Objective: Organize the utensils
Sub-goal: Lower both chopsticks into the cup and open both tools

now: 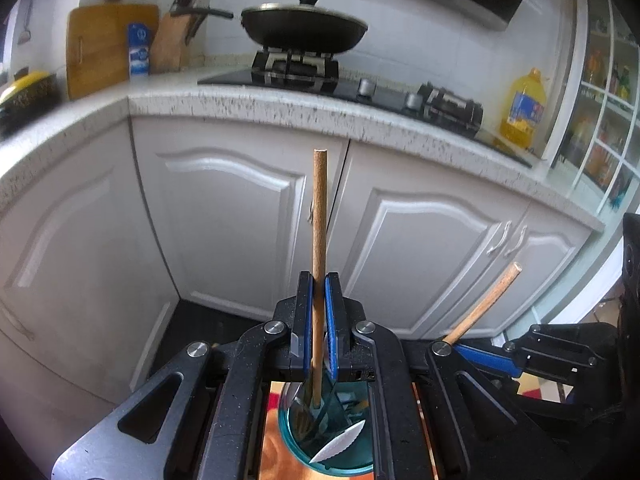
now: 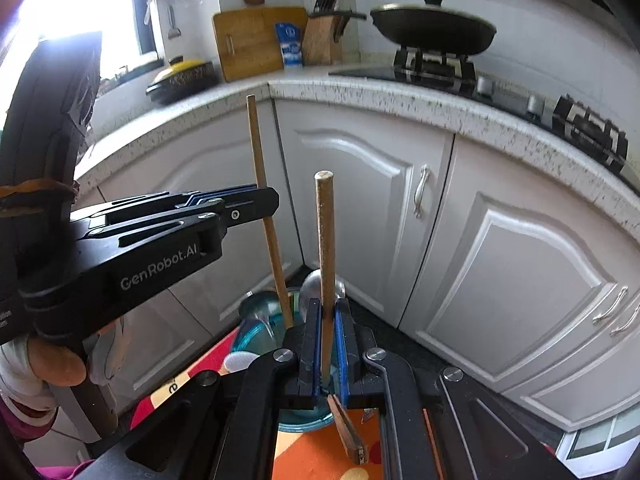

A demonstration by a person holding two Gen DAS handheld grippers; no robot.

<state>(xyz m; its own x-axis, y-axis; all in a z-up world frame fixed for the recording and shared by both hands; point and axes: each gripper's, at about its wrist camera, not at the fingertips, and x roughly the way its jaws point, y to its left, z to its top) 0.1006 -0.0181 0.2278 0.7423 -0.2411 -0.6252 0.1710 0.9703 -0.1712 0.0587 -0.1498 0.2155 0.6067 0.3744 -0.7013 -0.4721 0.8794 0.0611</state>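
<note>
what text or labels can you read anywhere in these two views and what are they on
"GenRobot.AI": on the side of the left gripper, right wrist view.
"e": a single letter on the colourful mat; the rest is hidden.
Blue-and-white packet label: too blurred to read.
Oil bottle label: too blurred to read.

Both tools are matte black. The left gripper (image 1: pixel 320 320) has blue-lined fingers (image 1: pixel 307 320), with round silver pivot screws behind them on slotted black linkage arms. The right gripper (image 2: pixel 328 344) is built alike, its fingers (image 2: pixel 343 344) edged blue. White "GenRobot.AI" lettering runs along the left tool's side, behind its fingers. A white glove (image 2: pixel 24 376) and magenta sleeve (image 2: pixel 24 424) show at its handle.
</note>
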